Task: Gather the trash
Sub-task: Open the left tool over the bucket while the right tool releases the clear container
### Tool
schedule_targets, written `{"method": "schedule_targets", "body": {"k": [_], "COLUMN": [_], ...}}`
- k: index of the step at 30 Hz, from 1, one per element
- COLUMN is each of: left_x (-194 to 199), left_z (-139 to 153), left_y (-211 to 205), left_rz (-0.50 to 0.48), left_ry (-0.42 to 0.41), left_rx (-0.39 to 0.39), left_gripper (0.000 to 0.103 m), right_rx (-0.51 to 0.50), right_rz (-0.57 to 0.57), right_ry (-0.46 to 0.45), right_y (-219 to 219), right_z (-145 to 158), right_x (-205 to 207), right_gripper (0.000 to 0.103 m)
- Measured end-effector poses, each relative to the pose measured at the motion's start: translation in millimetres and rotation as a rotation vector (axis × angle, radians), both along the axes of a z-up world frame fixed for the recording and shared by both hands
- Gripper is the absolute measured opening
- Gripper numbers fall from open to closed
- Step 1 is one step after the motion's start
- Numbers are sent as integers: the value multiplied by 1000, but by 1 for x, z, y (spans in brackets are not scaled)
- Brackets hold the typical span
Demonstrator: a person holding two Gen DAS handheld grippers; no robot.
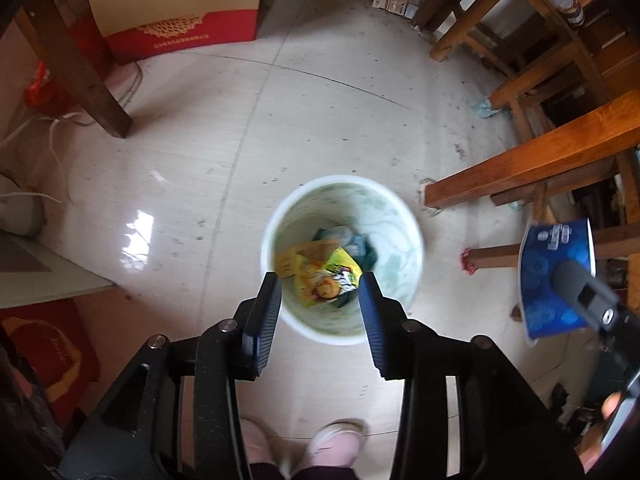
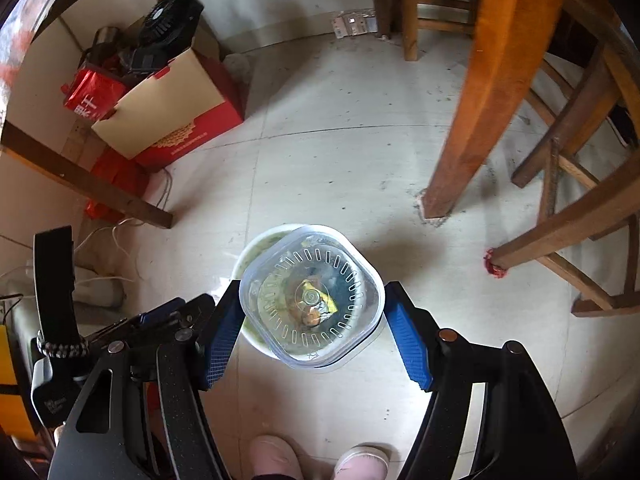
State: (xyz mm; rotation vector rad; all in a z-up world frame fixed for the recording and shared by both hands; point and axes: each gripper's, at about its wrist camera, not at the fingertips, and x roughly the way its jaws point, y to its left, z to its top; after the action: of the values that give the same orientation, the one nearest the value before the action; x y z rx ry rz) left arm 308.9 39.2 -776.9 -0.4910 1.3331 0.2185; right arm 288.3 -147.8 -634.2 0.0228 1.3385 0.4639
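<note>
Pale tiled floor point(image 1: 224, 128) spreads under the wooden table legs point(image 2: 480, 120) and a red-and-cream box point(image 1: 176, 12). White trash bin point(image 1: 404, 240) stands on it, just ahead of pink shoes point(image 1: 336, 446), with yellow wrappers point(image 1: 324, 276) lying inside. Directly above the bin, the right gripper point(image 2: 308, 326) clamps a clear plastic container point(image 2: 312, 296) with a blue label between its blue pads. Left gripper point(image 1: 320, 312) hangs over the bin, jaws apart and holding nothing.
</note>
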Motion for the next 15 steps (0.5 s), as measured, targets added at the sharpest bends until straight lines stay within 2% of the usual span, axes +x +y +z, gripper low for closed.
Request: {"method": "schedule_targets", "body": {"k": [6,12,15], "left_x": [-19,-26,-25], "left_z": [18,45,66], "left_y": [12,13,9], "left_rz": [-27,-47,-62], "left_ry": [-5,-25,-40], "left_rx": [51,58,50], "left_gripper": [39,39,39], "right_rx": [69,31,13], "right_rz": [37,63,81], "right_ry": [-15,29,23], "right_y": [16,28,28], "right_z": [10,10,22], "right_x": [-1,-3,-7], "right_gripper": [69,70,70]}}
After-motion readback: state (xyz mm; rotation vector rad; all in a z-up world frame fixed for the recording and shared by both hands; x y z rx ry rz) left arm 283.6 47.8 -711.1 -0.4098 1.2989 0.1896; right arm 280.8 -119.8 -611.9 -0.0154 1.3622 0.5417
